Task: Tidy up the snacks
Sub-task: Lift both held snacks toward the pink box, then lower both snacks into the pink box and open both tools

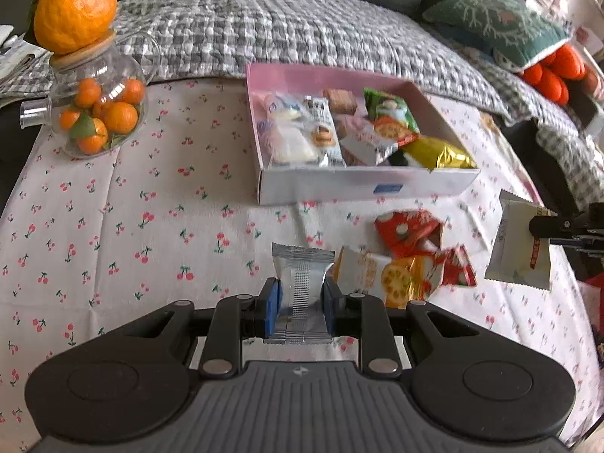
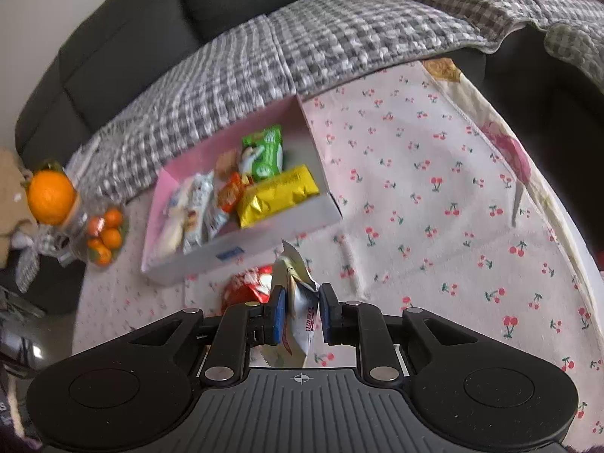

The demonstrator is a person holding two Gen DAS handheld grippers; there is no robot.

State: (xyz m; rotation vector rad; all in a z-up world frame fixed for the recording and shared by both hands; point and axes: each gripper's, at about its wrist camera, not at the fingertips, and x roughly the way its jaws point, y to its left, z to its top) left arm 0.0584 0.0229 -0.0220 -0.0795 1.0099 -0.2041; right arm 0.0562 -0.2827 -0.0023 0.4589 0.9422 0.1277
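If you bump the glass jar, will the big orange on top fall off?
Probably. The big orange is round and only sits on the glass jar's small lid, so it would likely roll off. The jar looks breakable, though its small oranges may steady it.

A glass teapot (image 1: 100, 113) of tangerines stands on the cherry-print tablecloth (image 1: 113, 226).

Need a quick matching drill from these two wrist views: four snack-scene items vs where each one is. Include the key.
1. silver packet
2. white packet
3. gold packet
4. big orange

A. on the glass jar's lid
B. in the box
C. in the left gripper
D. in the right gripper

Pairs: 1-C, 2-D, 3-B, 4-A
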